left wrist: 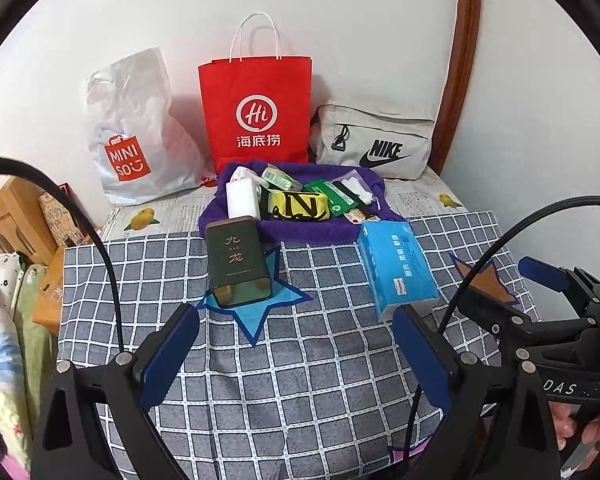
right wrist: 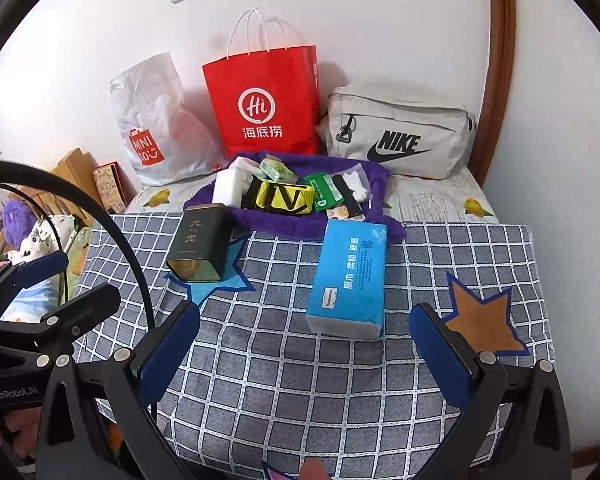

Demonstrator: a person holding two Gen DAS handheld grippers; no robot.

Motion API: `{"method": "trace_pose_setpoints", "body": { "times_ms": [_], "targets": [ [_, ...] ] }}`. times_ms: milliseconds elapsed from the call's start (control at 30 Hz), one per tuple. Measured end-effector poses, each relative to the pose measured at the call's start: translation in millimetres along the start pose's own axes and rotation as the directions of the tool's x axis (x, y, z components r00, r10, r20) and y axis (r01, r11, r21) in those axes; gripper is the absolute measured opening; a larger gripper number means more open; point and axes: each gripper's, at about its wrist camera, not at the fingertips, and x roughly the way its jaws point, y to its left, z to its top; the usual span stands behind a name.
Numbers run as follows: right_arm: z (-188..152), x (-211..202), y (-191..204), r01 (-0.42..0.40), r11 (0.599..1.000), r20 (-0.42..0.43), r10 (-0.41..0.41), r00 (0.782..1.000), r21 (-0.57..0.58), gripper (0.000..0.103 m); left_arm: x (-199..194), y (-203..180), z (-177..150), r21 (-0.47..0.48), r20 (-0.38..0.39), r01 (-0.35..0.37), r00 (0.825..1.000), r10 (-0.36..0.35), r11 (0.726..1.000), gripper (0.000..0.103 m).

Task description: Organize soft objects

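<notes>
A blue tissue pack (left wrist: 396, 268) (right wrist: 348, 276) lies on the grey checked cloth (left wrist: 284, 360) (right wrist: 284, 360). A dark green tin (left wrist: 236, 264) (right wrist: 200, 244) lies on a blue star patch. Behind them a purple cloth (left wrist: 300, 232) (right wrist: 260, 220) holds a white block (left wrist: 242, 198), a yellow pouch (left wrist: 300, 206) (right wrist: 286, 198), green packets and other small items. My left gripper (left wrist: 296, 354) stands open over the cloth, short of the tin and the pack. My right gripper (right wrist: 306, 350) is open too, just in front of the tissue pack, with nothing between its fingers.
Against the wall stand a white Miniso bag (left wrist: 136, 136) (right wrist: 156, 128), a red paper bag (left wrist: 256, 108) (right wrist: 264, 100) and a grey Nike pouch (left wrist: 376, 144) (right wrist: 400, 136). An orange star patch (right wrist: 484, 320) lies at the right. Bedding and wooden furniture (left wrist: 8, 216) are off the left edge.
</notes>
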Motion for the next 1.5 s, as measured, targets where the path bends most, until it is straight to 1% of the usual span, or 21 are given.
{"method": "trace_pose_setpoints", "body": {
  "times_ms": [1500],
  "targets": [
    [-1.7,-5.2,5.1,0.008,1.0,0.006,-0.008,1.0,-0.008,0.103,-5.5,1.2,-2.3,-0.004,0.001,-0.013,1.0,0.013,1.0,0.098]
  ]
}}
